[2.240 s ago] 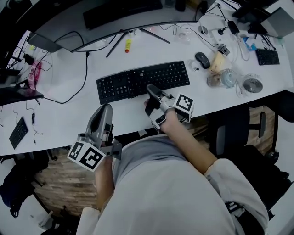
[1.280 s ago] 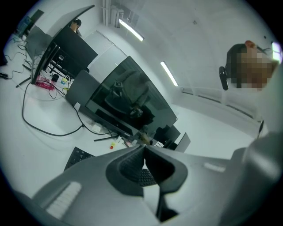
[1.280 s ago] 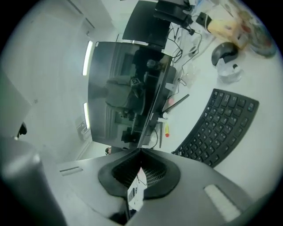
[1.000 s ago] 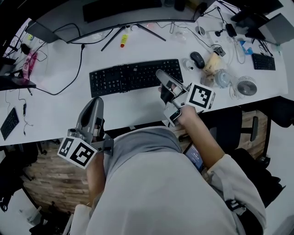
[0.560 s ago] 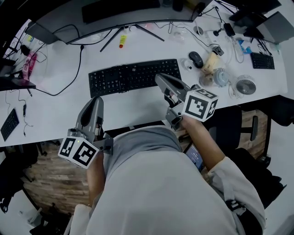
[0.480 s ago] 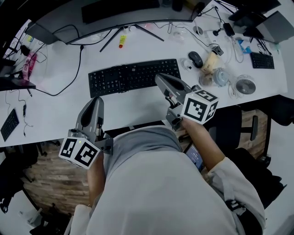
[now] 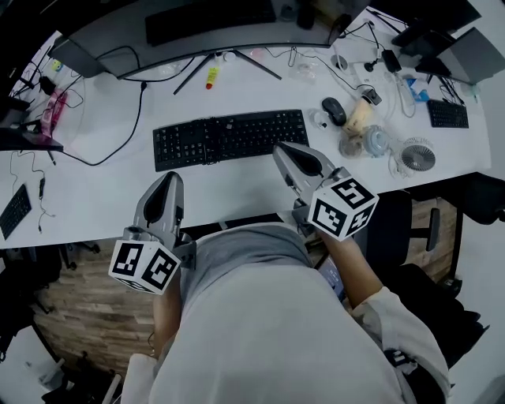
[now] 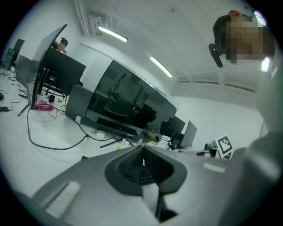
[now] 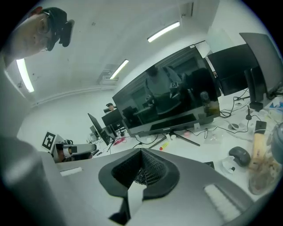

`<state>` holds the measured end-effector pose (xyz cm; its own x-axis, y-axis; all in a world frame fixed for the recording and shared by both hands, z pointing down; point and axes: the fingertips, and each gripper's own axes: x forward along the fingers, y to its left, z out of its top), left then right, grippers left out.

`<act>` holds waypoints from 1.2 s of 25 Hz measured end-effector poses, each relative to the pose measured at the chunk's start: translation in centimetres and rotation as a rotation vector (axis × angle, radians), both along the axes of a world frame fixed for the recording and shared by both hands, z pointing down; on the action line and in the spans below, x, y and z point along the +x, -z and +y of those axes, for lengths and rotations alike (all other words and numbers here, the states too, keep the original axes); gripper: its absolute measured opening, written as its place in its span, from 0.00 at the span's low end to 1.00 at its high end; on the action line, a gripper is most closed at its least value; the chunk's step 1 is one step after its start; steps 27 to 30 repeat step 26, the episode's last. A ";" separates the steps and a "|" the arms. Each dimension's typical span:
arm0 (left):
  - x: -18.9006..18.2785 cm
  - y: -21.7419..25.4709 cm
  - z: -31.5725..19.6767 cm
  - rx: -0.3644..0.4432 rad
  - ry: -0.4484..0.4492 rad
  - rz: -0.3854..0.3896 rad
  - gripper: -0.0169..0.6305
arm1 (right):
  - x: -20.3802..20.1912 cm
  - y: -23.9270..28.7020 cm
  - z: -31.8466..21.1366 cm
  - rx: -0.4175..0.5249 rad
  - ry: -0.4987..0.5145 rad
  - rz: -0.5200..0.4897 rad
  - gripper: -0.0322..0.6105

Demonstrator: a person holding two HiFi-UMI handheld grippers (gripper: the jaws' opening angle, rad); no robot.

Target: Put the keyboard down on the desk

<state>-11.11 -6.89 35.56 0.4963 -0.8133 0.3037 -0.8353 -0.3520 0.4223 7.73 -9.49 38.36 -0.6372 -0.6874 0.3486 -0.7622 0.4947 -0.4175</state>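
- The black keyboard (image 7: pixel 229 138) lies flat on the white desk (image 7: pixel 95 197), squarely in front of the curved monitor (image 7: pixel 207 17), where a typist would want it. The set-down looks complete.
- The right gripper (image 7: pixel 287 154) hovers by the keyboard's near right corner and appears clear of it, its 2 jaws pressed together on nothing.
- The left gripper (image 7: pixel 167 183) hangs over the desk's front edge, well apart from the keyboard, its jaws likewise closed and empty.
- A mouse (image 7: pixel 333 110) sits just right of the keyboard. A drink cup (image 7: pixel 359 118) and a small fan (image 7: pixel 416 155) stand further right, leaving the typing space free.
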 end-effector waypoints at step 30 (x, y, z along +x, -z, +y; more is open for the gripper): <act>0.2 -1.3 0.4 -0.034 0.005 -0.060 0.03 | 2.0 -1.7 1.4 -0.004 -0.086 0.273 0.05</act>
